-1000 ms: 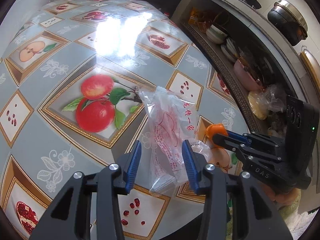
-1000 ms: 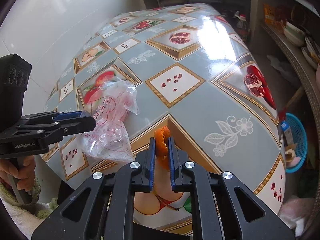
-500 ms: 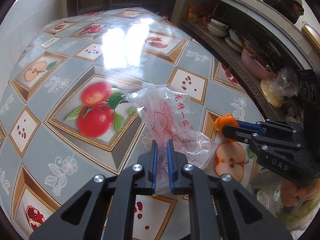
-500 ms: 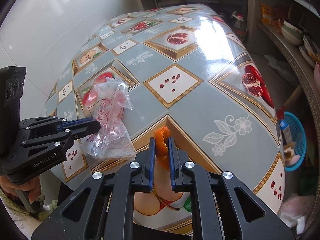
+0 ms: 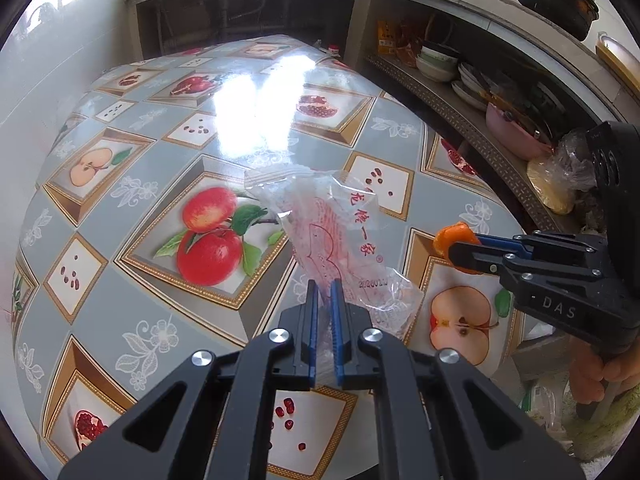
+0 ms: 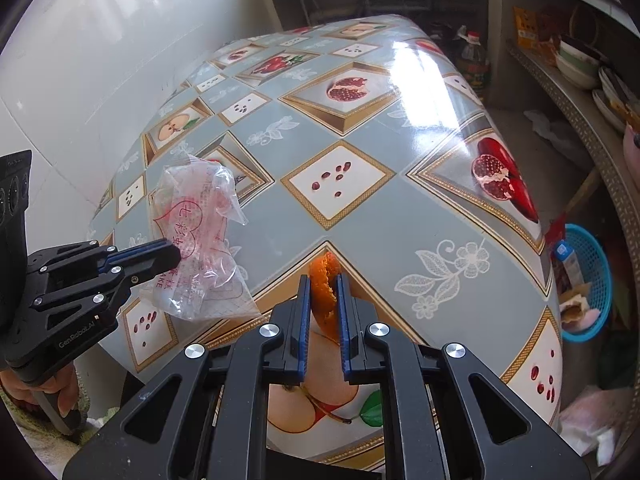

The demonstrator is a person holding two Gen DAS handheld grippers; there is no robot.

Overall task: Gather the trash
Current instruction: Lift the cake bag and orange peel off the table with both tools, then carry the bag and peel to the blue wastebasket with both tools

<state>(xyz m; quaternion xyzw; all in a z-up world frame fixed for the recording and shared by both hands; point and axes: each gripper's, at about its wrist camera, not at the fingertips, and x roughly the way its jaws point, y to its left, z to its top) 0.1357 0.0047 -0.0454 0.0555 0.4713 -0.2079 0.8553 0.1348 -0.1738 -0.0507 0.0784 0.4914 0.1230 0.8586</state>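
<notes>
Now L gripper (image 5: pixel 324 304) pinching clear plastic bag (image 5: pixel 340 232), R gripper (image 6: pixel 323 300) pinching orange peel (image 6: pixel 325 280).

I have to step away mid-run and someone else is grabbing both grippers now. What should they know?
Left gripper: shut on the clear plastic bag, lifted partly off the table.
Right gripper: shut on the orange peel, held above the table's near edge.
Done: both pieces of trash are gripped.
Left: get the peel into the bag, probably after opening its mouth, then carry the bag off. No other loose trash shows on the table.
</notes>
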